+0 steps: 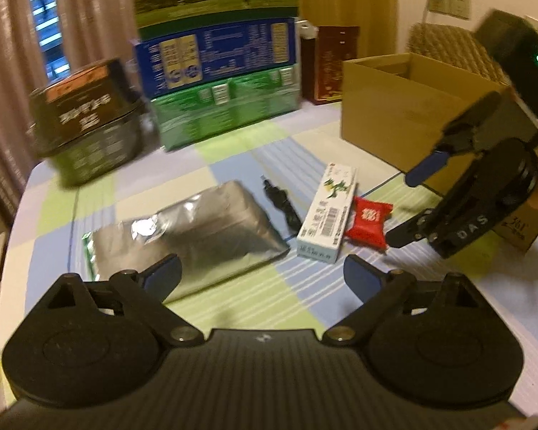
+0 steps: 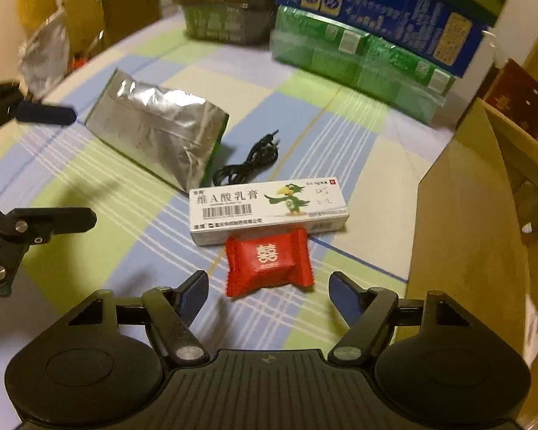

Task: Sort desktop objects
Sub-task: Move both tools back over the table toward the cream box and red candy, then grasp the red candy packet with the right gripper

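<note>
On the checked tablecloth lie a silver foil pouch, a coiled black cable, a white ointment box and a red candy packet. My left gripper is open and empty, just in front of the pouch's near edge. My right gripper is open and empty, its jaws standing either side of the red candy's near end. It also shows in the left wrist view, to the right of the candy.
An open cardboard box stands at the right. Stacked green and blue cartons and a dark tin line the back. A dark red box stands behind them. The table edge curves at the left.
</note>
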Demonstrator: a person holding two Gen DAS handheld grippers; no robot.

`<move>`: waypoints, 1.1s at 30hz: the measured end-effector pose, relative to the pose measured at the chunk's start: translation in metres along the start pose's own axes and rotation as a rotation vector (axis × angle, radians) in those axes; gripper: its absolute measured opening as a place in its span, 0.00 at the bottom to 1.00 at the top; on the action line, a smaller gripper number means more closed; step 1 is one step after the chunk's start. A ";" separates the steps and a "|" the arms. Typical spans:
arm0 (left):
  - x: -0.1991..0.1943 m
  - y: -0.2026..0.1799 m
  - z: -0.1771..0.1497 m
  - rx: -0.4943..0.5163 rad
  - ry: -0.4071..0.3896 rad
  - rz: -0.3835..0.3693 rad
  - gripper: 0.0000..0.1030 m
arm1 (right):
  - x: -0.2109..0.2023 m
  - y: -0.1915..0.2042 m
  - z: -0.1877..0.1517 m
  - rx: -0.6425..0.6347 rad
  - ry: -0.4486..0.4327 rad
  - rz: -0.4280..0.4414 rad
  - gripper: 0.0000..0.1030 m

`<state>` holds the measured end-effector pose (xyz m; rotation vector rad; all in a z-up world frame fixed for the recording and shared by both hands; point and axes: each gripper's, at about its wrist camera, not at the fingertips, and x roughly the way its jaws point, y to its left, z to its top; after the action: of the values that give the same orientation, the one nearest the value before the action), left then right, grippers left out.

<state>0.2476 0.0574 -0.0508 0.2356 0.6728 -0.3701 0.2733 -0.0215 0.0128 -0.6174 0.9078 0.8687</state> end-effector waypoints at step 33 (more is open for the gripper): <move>0.059 -0.021 0.021 0.244 0.110 -0.174 0.86 | 0.058 -0.016 0.041 -0.089 0.271 0.166 0.17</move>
<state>0.2936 0.0159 -0.0748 0.4334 0.7593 -0.6101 0.3230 0.0229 -0.0155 -0.7565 1.1822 0.9937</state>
